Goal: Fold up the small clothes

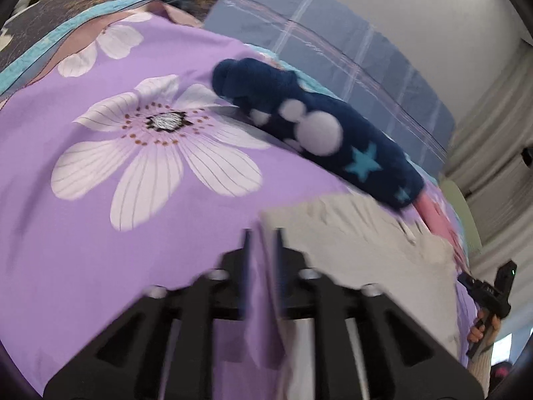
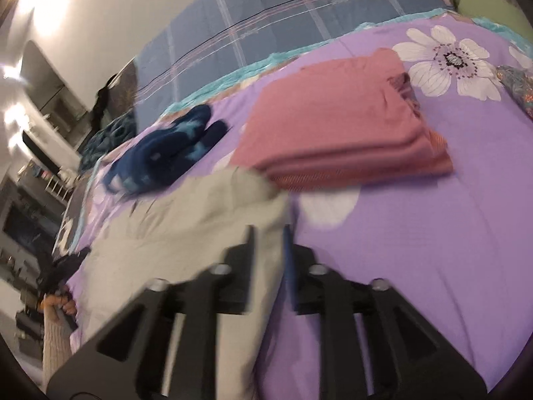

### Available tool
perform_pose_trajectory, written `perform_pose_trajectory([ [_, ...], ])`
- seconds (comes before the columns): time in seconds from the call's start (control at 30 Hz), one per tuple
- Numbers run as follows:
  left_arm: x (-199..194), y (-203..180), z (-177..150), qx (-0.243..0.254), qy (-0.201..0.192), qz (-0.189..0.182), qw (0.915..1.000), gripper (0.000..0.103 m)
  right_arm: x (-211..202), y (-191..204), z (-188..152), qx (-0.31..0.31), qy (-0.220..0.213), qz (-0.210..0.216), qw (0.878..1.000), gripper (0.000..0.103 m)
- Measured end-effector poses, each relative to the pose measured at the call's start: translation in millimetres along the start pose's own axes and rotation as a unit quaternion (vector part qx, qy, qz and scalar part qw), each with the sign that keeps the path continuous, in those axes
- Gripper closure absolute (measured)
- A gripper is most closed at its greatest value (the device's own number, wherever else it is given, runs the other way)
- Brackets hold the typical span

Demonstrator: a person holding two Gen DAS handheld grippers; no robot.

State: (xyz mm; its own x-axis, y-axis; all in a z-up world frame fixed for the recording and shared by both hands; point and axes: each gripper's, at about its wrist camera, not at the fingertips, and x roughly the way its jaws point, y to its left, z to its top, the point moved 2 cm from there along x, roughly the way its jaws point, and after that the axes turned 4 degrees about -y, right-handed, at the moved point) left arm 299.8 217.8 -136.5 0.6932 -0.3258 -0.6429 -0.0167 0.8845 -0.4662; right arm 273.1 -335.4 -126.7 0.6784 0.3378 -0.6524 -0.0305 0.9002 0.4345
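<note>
- The beige garment lies spread on the bed, over its purple flowered cover, and both hand-held grippers reach it from opposite ends.
- The left hand-held gripper has its fingers close together with one corner of the beige garment running down between them; the blur leaves it unclear whether they truly pinch the cloth.
- The right hand-held gripper also has its fingers nearly together, and a fold of the beige garment passes between them; a firm grip cannot be told here either.
- Beyond the garment, toward the head edge of the bed, lies a navy fleece piece with white dots and turquoise stars.
- Only the right wrist view shows the folded pink stack in full, just beside the garment's far corner; the left view catches only a pink sliver.
- The left wrist view shows the right hand-held gripper at the garment's far end, held in the person's hand.
- A blue plaid quilt lines the bed's far edge.
</note>
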Motion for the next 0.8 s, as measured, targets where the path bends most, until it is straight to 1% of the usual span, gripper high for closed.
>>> perform_pose_trajectory([
  [0.03, -9, -4, -6, 0.010, -0.003, -0.002, 0.9999, 0.060, -5, 2, -6, -0.006, 0.006, 0.002, 1.000, 0.074],
  [0.07, -15, -9, -13, 0.020, -0.003, -0.009, 0.9998, 0.058, -11, 4, -15, -0.013, 0.014, 0.007, 1.000, 0.073],
  [0.1, -18, -13, -18, 0.028, -0.001, -0.013, 0.9995, 0.056, -16, 6, -25, -0.017, 0.023, 0.015, 0.999, 0.069],
  [0.13, -21, -16, -23, 0.033, 0.001, -0.011, 0.9994, 0.051, -19, 10, -35, -0.024, 0.032, 0.022, 0.999, 0.060],
  [0.17, -25, -18, -30, 0.037, 0.002, -0.007, 0.9993, 0.049, -21, 14, -43, -0.032, 0.040, 0.025, 0.998, 0.055],
  [0.2, -26, -20, -36, 0.041, 0.003, -0.004, 0.9991, 0.048, -22, 18, -50, -0.043, 0.047, 0.024, 0.998, 0.053],
  [0.23, -25, -23, -42, 0.052, 0.009, 0.010, 0.9986, 0.046, -20, 23, -59, -0.063, 0.053, 0.003, 0.997, 0.084],
  [0.27, -25, -24, -46, 0.062, 0.013, 0.023, 0.9977, 0.046, -19, 25, -63, -0.075, 0.053, -0.021, 0.996, 0.099],
  [0.3, -25, -25, -51, 0.074, 0.016, 0.039, 0.9964, 0.046, -21, 23, -65, -0.073, 0.046, -0.034, 0.996, 0.102],
  [0.37, -29, -26, -59, 0.090, 0.014, 0.056, 0.9943, 0.046, -29, 9, -64, -0.034, 0.026, -0.023, 0.999, 0.102],
  [0.4, -31, -25, -62, 0.093, 0.014, 0.058, 0.9939, 0.046, -29, 1, -65, -0.021, 0.028, -0.025, 0.999, 0.103],
  [0.43, -34, -24, -66, 0.100, 0.019, 0.066, 0.9926, 0.043, -29, -6, -66, -0.017, 0.025, -0.048, 0.998, 0.103],
  [0.47, -36, -24, -70, 0.108, 0.020, 0.073, 0.9913, 0.041, -30, -10, -68, -0.015, 0.023, -0.050, 0.998, 0.103],
  [0.5, -40, -25, -73, 0.116, 0.018, 0.077, 0.9901, 0.041, -35, -11, -70, -0.009, 0.025, -0.042, 0.999, 0.103],
  [0.53, -44, -25, -76, 0.121, 0.018, 0.078, 0.9894, 0.041, -40, -10, -71, -0.006, 0.024, -0.034, 0.999, 0.100],
  [0.6, -58, -27, -82, 0.126, 0.012, 0.070, 0.9895, 0.041, -60, 3, -77, -0.017, 0.015, 0.004, 1.000, 0.096],
  [0.63, -66, -28, -86, 0.128, 0.007, 0.061, 0.9899, 0.038, -67, 10, -79, -0.030, 0.011, 0.015, 0.999, 0.077],
  [0.67, -70, -31, -90, 0.130, 0.006, 0.056, 0.9899, 0.036, -74, 20, -84, -0.053, 0.012, 0.020, 0.998, 0.061],
  [0.7, -73, -33, -95, 0.135, 0.006, 0.051, 0.9895, 0.035, -75, 28, -92, -0.079, 0.015, 0.011, 0.997, 0.041],
  [0.73, -74, -37, -102, 0.146, 0.011, 0.048, 0.9881, 0.034, -73, 34, -99, -0.103, 0.020, -0.002, 0.994, 0.048],
  [0.77, -72, -40, -107, 0.157, 0.018, 0.051, 0.9861, 0.034, -65, 42, -110, -0.144, 0.033, -0.032, 0.988, 0.058],
  [0.8, -69, -43, -114, 0.174, 0.024, 0.063, 0.9824, 0.034, -57, 44, -117, -0.169, 0.040, -0.069, 0.982, 0.092],
])
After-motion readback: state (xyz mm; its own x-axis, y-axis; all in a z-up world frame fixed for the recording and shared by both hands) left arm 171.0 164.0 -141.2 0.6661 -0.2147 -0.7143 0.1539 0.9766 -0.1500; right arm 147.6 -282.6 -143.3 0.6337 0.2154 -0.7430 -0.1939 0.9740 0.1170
